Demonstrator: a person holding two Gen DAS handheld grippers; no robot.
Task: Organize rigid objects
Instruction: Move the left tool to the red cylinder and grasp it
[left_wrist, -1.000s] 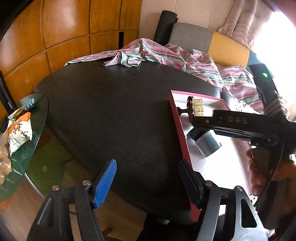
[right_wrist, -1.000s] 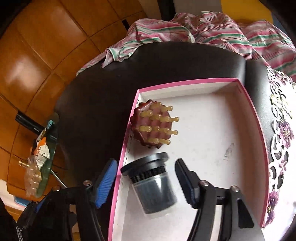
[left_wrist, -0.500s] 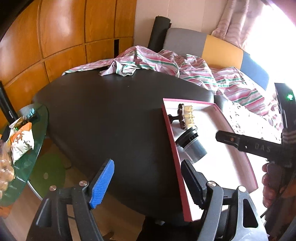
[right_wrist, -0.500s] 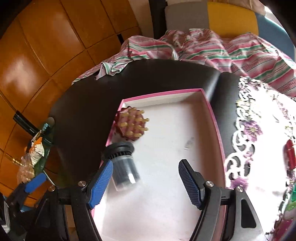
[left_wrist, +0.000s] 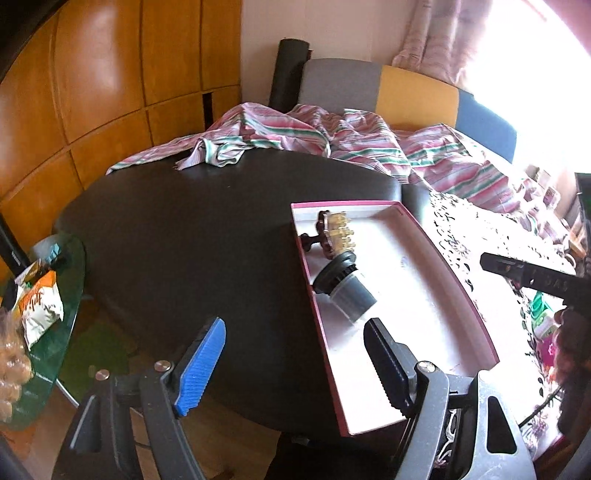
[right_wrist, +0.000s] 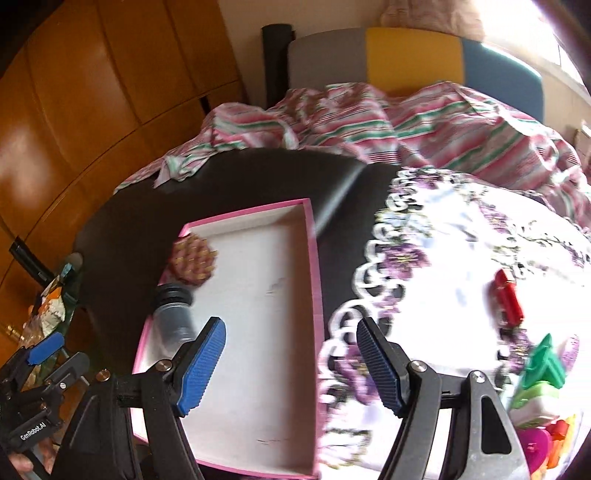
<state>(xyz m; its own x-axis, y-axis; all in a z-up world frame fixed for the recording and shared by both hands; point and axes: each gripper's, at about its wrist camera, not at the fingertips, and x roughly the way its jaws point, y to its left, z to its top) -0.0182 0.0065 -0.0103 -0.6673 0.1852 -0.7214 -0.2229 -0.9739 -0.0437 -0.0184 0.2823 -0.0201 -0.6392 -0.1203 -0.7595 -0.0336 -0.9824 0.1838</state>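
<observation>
Left gripper (left_wrist: 291, 363) and right gripper (right_wrist: 291, 363): jaws spread, holding nothing. Pink tray (right_wrist: 314, 273) contains massage brush (right_wrist: 192, 261), grey jar (right_wrist: 175, 319).

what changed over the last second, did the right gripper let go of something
The right gripper, which had its open fingers either side of the grey canister lying in the pink tray, pulled back and swung right toward the lace cloth. Whether it had held the canister isn't shown. Canister and brown massager stayed put; left gripper stayed open.
</observation>
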